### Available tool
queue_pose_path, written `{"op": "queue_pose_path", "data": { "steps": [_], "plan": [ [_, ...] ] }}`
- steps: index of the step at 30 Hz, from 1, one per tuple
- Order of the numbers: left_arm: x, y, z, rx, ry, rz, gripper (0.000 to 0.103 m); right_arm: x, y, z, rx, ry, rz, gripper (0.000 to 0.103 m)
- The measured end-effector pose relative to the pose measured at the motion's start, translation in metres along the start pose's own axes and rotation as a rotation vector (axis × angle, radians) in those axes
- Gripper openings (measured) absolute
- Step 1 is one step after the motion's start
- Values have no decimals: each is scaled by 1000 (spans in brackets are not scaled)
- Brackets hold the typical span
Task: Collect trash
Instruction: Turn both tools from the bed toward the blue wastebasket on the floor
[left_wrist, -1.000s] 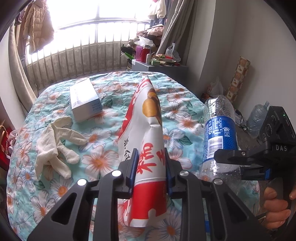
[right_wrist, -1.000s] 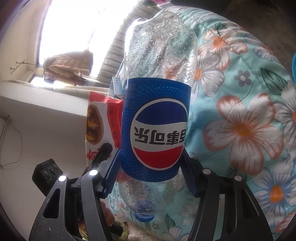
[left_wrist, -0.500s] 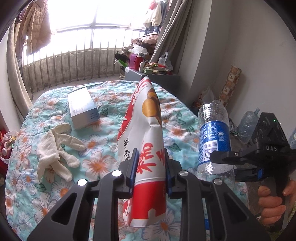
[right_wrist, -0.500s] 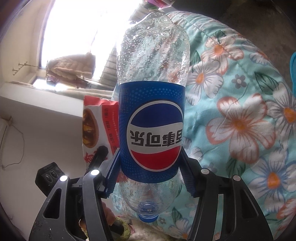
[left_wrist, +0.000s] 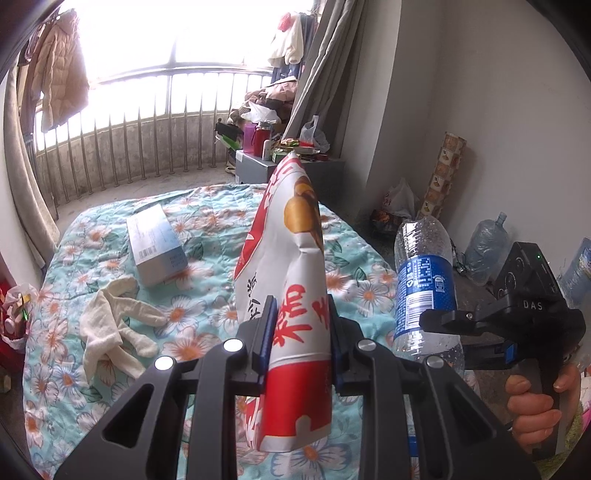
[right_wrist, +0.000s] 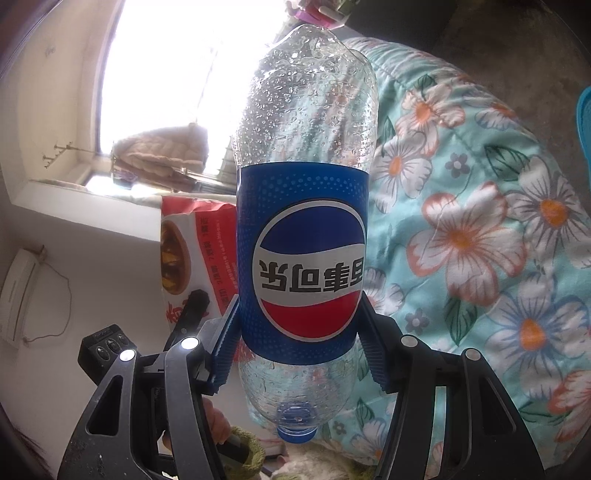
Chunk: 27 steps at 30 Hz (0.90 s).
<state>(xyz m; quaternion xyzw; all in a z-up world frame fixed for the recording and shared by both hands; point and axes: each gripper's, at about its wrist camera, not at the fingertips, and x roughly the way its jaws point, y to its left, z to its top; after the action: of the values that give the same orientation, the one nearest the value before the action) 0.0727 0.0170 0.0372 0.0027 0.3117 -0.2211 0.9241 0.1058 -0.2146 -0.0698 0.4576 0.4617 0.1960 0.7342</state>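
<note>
Red-and-white snack bag (left_wrist: 295, 280) pinched upright in the left gripper (left_wrist: 300, 332), clear of the floral bedspread (left_wrist: 207, 229). Empty Pepsi bottle (right_wrist: 303, 236) clamped cap-down at its blue label by the right gripper (right_wrist: 299, 354), off the bed's right edge. Compared with a second ago, both carried higher and farther back, more bedroom floor showing. Probably means pick-up done, transport to a bin next; no bin in sight. Left on the bed: cardboard box (left_wrist: 157, 245) and pale gloves (left_wrist: 114, 325).
</note>
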Motion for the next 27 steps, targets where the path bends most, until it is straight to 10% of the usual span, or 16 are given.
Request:
{"op": "queue_pose_path", "data": {
  "steps": [27],
  "plan": [
    [44, -125, 40, 212, 49, -185, 24, -70, -76, -9, 111, -172, 114, 56]
  ]
}}
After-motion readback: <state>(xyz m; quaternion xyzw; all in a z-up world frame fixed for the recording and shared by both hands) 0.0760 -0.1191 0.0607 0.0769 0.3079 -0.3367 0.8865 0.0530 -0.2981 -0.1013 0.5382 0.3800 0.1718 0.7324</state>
